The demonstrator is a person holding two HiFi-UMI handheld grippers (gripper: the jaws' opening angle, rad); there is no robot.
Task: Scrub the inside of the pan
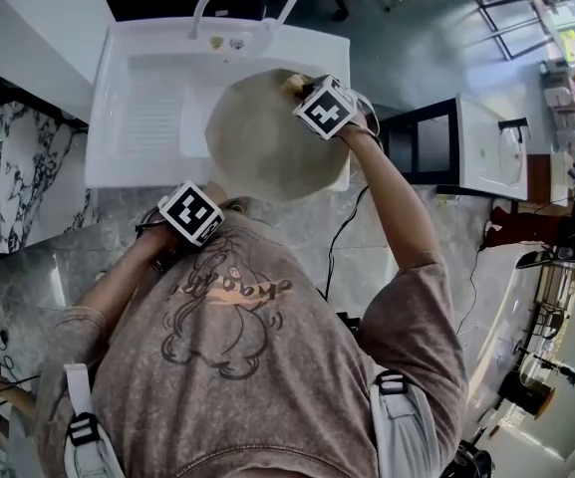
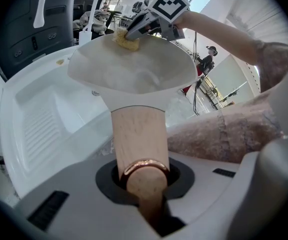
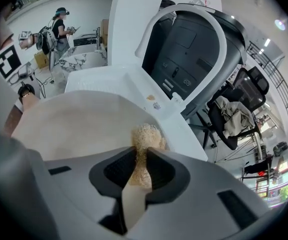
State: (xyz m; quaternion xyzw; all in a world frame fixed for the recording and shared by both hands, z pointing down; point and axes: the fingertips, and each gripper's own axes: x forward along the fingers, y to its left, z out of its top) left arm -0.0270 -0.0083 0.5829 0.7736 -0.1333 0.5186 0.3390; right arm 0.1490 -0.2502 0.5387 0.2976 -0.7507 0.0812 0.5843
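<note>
Head view: left tongs [image 1: 193, 207] squeeze the handle [image 2: 138, 134] to hold the pan [image 1: 262, 142] over the sink [image 1: 147, 108], so right tongs [image 1: 312, 93] can rub their pinched scrubber [image 3: 146, 136] inside.

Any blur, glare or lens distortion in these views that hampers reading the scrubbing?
Head view: sharp, fisheye bends the sink, no glare on the pan. Left gripper view: the near pan handle is soft, corners black. Right gripper view: scrubber sharp between the right tongs, corners black.
</note>
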